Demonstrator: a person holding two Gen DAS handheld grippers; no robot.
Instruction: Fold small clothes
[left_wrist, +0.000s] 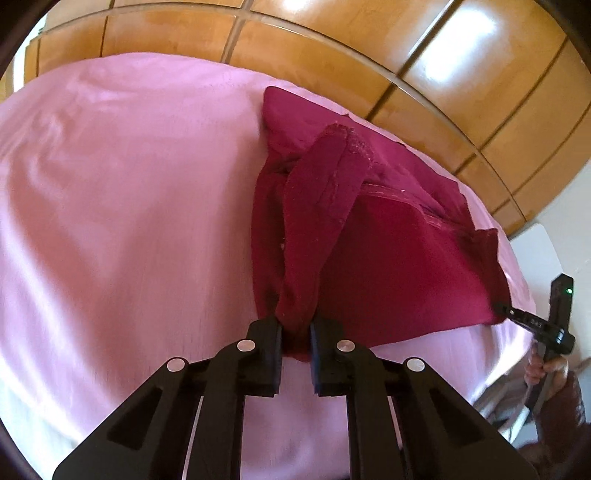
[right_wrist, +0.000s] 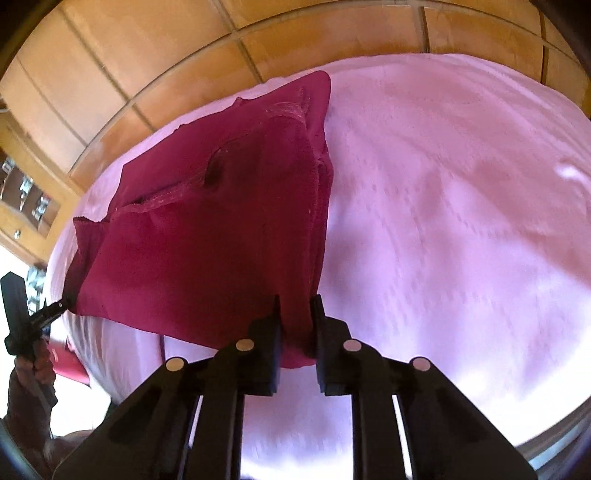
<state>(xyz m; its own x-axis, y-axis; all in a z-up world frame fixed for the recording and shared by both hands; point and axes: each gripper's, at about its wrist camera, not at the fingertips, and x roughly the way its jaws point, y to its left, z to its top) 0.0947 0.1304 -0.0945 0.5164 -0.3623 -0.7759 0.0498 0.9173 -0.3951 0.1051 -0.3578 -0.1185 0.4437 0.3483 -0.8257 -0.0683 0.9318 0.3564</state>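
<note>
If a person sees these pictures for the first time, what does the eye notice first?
First, the dark red garment, lifted at its near edge above the pink bedsheet. The left tongs and right tongs each pinch a near corner of it. Behind the bed stands a glossy wooden wardrobe.

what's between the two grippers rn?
Only the dark red garment, stretched from left gripper to right gripper, above the pink sheet. Both wrist views.

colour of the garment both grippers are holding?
Dark crimson cloth garment, plain, stitched seams; clearest in right wrist view.
</note>
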